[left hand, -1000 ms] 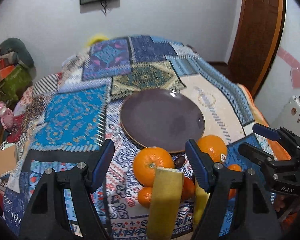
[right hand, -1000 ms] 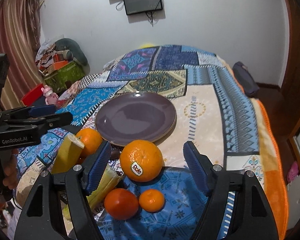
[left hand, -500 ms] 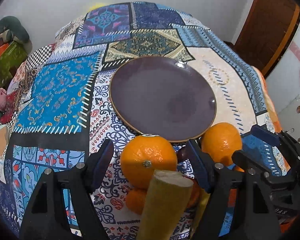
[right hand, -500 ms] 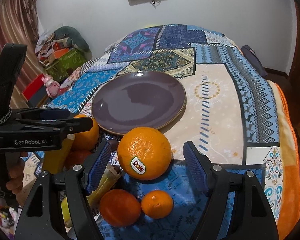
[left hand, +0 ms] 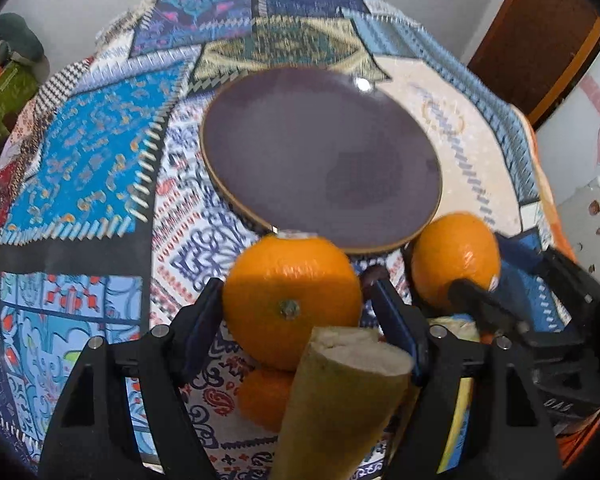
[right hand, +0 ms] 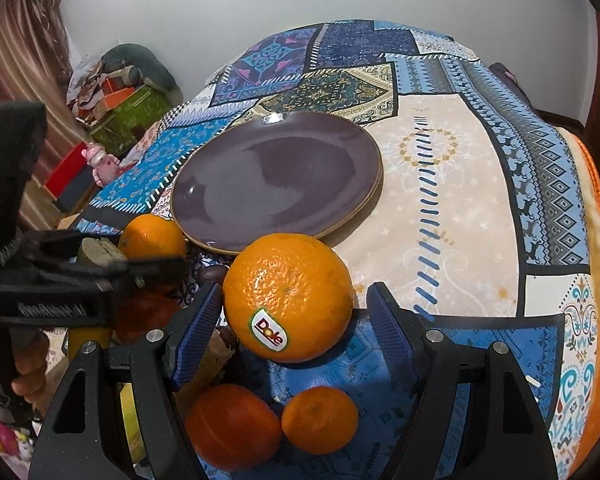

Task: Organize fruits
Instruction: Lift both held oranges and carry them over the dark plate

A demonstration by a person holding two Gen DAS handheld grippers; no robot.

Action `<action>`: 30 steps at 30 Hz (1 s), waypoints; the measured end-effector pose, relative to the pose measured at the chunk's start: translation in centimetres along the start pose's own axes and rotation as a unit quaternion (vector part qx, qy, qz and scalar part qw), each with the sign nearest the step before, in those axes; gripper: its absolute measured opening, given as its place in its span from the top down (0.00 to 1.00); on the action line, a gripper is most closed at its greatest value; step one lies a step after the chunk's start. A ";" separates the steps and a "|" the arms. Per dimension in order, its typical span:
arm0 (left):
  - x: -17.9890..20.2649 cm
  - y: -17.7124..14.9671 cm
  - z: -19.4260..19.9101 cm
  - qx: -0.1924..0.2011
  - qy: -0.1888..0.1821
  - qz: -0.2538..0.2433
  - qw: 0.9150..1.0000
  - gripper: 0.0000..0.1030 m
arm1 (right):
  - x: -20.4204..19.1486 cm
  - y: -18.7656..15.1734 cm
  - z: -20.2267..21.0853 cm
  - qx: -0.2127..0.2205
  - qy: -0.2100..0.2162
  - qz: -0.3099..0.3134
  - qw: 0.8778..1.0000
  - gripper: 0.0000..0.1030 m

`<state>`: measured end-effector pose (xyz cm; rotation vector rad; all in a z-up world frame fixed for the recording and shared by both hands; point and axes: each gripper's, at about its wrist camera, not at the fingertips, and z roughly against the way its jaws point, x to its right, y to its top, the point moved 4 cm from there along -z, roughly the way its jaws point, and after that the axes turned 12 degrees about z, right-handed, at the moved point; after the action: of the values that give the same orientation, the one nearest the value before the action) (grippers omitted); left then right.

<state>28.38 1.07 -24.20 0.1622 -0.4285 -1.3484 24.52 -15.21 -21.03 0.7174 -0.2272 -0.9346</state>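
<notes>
Left wrist view. No legible writing; only blurred characters on the other gripper's body at lower right. Left gripper point(left hand: 296, 312) points steeply down, fingers point(left hand: 204, 316) spread wide around a large orange point(left hand: 292, 296). Whether the pads touch the peel I cannot tell; a narrow gap seems to remain on the right side. A cut banana end point(left hand: 352, 392) rises in the foreground, in front of that orange. A smaller orange fruit point(left hand: 260, 396) lies beneath it. Beyond, an empty purple plate point(left hand: 320, 152) sits on the patchwork bedspread point(left hand: 84, 148). A second large orange point(left hand: 454, 258) sits right of the plate's near rim, with the right gripper's fingers around it. Brown door at upper right.

Right wrist view. A "Dole" sticker point(right hand: 269, 330) on the large orange point(right hand: 288, 296). Right gripper point(right hand: 294, 320) is angled down, fingers point(right hand: 388, 324) wide, either side of this orange, gap visible on the right; the fruit rests on the bedspread point(right hand: 440, 184). Two smaller orange fruits point(right hand: 320, 418) point(right hand: 232, 426) lie nearer the camera. The plate point(right hand: 276, 176) lies just beyond. Left gripper point(right hand: 156, 268) enters from the left, lettering on its body blurred, a hand point(right hand: 30, 364) gripping its handle. Grey wall, curtain, cluttered boxes at left.
</notes>
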 end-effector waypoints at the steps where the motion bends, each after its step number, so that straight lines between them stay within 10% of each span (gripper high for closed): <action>1: -0.1 -0.1 -0.2 0.000 -0.004 0.004 1.000 0.29 | 0.0 0.0 -0.1 0.000 0.002 -0.002 1.000 0.30; 30: 0.2 0.2 4.4 0.080 -0.016 0.013 0.997 0.37 | -0.4 -0.4 0.8 0.003 0.006 -0.006 1.000 0.35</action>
<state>26.86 1.52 -20.06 0.2662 -0.5640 -1.2935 23.65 -15.36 -20.66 0.7309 -0.2154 -0.9406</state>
